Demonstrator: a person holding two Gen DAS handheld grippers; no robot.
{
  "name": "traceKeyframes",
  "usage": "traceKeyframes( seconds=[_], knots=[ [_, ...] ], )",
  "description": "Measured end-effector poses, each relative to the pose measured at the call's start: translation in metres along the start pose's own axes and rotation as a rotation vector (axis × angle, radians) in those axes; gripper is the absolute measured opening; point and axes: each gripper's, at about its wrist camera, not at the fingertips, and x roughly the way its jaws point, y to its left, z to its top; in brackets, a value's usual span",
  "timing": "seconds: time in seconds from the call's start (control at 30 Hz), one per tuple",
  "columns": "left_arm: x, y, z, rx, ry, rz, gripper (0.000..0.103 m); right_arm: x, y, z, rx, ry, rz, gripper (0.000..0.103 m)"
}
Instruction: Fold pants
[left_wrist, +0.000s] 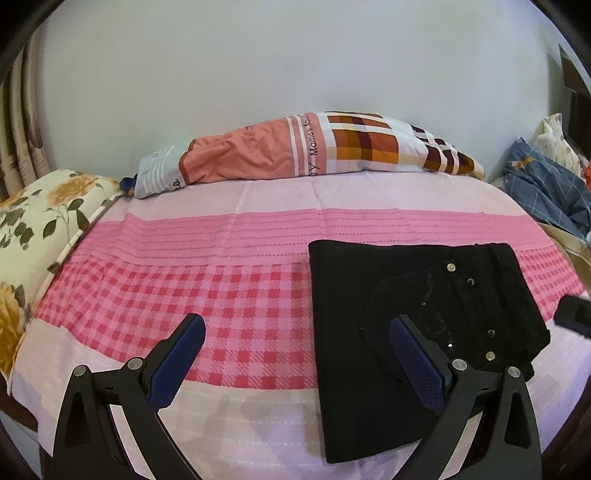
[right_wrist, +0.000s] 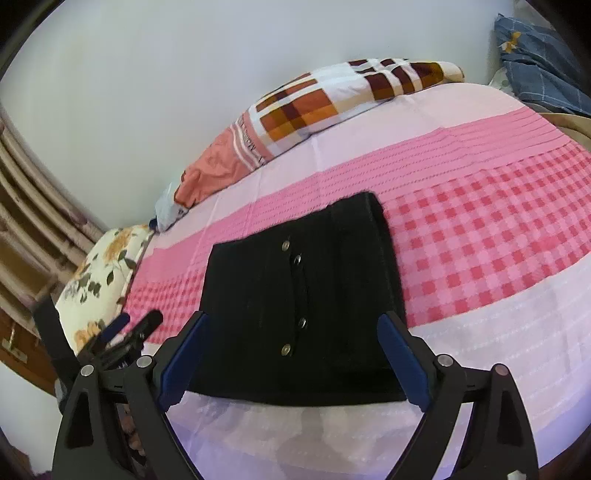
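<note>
Pants (left_wrist: 369, 332), black, folded into a compact rectangle, flat on the pink checked bedsheet (left_wrist: 221, 295) toward the near edge of the bed. Metal studs and a pocket panel face up on the top layer.

Left gripper (left_wrist: 295, 354) spread wide, nothing between the blue pads; left finger over bare sheet, right finger (left_wrist: 417, 365) over the near part of the pants, contact with the cloth impossible to tell. In the right wrist view, right gripper (right_wrist: 295, 354) also spread wide, one finger at each side of the pants' near edge, with the folded cloth (right_wrist: 303, 306) centred in the gap. No pinch on the fabric by either claw.

Patterned orange-and-plaid pillow (left_wrist: 306, 147) along the far edge by the wall. Floral cushion (left_wrist: 40, 229) at the left edge. Blue checked cloth (left_wrist: 546, 188) heaped at the far right corner.
</note>
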Motion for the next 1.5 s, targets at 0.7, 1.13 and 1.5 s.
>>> traceKeyframes(
  seconds=[0.7, 1.13, 1.5],
  knots=[
    [0.046, -0.004, 0.002, 0.044, 0.115, -0.091, 0.1, 0.042, -0.058, 0.015, 0.066, 0.109, -0.073, 0.096],
    [0.094, -0.009, 0.004, 0.07, 0.29, -0.276, 0.1, 0.074, -0.091, 0.027, 0.123, 0.187, 0.109, 0.096],
    [0.128, 0.007, 0.008, -0.071, 0.424, -0.637, 0.1, 0.101, -0.096, 0.04, 0.08, 0.326, 0.38, 0.09]
  ],
)
